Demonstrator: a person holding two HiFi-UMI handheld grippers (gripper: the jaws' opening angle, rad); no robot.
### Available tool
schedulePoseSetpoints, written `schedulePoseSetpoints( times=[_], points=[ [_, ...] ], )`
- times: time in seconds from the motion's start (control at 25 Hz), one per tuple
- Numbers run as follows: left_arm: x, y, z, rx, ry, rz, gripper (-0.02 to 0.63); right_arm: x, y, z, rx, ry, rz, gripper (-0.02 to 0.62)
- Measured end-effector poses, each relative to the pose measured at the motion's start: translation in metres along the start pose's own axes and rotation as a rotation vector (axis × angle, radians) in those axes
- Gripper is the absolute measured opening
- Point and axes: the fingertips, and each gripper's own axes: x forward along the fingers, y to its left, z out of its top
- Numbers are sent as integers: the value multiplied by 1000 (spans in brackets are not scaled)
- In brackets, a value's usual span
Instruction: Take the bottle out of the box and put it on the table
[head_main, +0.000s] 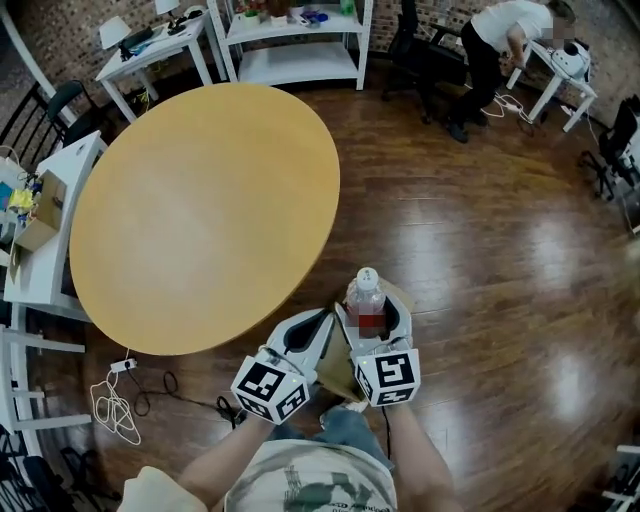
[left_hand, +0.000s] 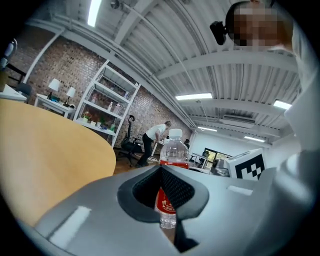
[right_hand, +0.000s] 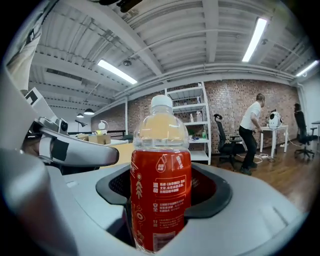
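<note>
Two fingers (right_hand: 216, 194) of the right gripper (right_hand: 161, 200) clamp the bottle (head_main: 367, 297) at its red label, upright at the box (head_main: 403, 300) mouth, 6 o'clock, bench (head_main: 200, 220) at 10 o'clock; left gripper (left_hand: 161, 172) pinched together, empty; probably full, heavyish, slick thin plastic, so a mid-body hold suits.

Round table (head_main: 200, 220) on floor (head_main: 480, 260)

Quick headcount, looking down from the head view:

- One round light-wood table (head_main: 200, 210), left of centre.
- One clear plastic bottle with a red label and white cap (head_main: 368, 300), bottom centre.
- One brown cardboard box (head_main: 338, 372), also bottom centre.
- Two white handheld grippers, the left gripper (head_main: 326, 320) and the right gripper (head_main: 372, 322).
- One white metal shelf unit (head_main: 300, 60), top centre.
- One person (head_main: 495, 40), upper right.
- Two small white desk lamps (head_main: 115, 30), upper left.
</note>
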Motion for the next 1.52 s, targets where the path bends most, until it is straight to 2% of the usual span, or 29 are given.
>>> schedulePoseSetpoints(
  times=[0.36, 0.8, 1.12, 1.52],
  points=[
    [-61, 30, 49, 45, -105, 76, 0, 16, 63, 40, -24, -59, 38, 302],
    [-150, 140, 58, 4, -155, 185, 0, 88, 184, 60, -76, -91, 130, 302],
    [-209, 209, 65, -32, -185, 234, 0, 144, 263, 56, -103, -68, 182, 302],
    [-260, 267, 77, -30, -177, 291, 0, 211, 339, 50, -119, -39, 243, 302]
  ],
)
